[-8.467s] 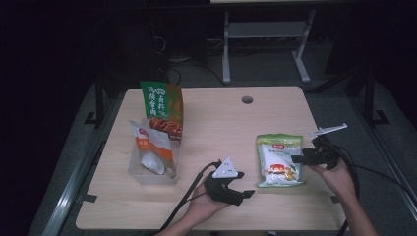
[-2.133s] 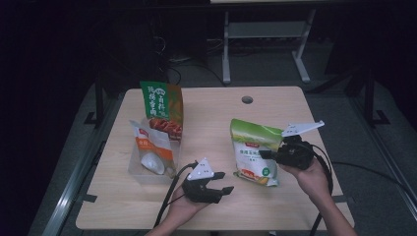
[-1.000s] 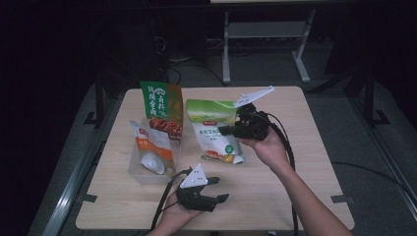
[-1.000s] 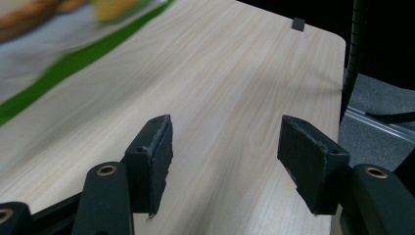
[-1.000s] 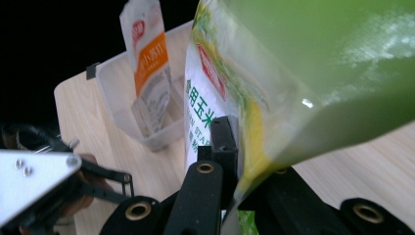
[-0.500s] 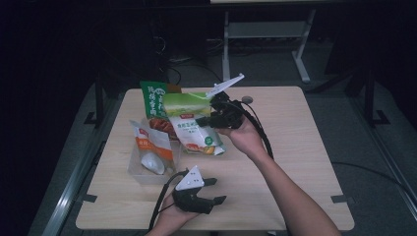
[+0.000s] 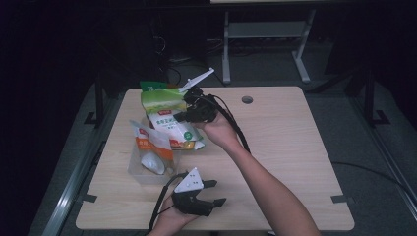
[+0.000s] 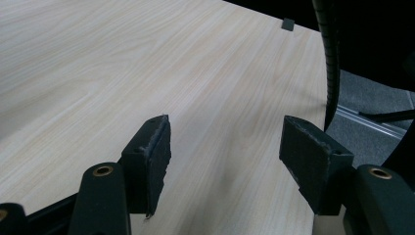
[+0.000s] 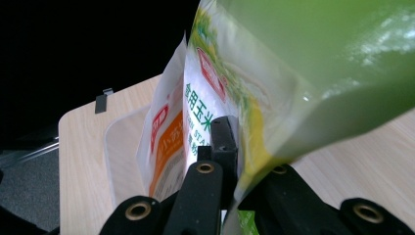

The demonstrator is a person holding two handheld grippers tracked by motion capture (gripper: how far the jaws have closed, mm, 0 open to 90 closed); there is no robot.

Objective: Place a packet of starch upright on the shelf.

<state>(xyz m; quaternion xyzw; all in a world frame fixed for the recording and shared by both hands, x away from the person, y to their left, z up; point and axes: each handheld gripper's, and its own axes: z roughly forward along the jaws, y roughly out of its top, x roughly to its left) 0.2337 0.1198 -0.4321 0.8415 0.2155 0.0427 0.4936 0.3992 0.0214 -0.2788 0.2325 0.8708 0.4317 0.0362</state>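
The right gripper clenched the green packet, holding it in the air above the clear tray at the table's nine o'clock side. At six o'clock the left gripper rested released, jaws apart and empty.

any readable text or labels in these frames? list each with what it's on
"食用玉米": green-and-white bag held in the right gripper; the smaller Latin line beneath is cut off, unreadable.
"小苏": orange-and-white bag behind it; the rest is hidden.
Print on the bags in the high view: too small to read.
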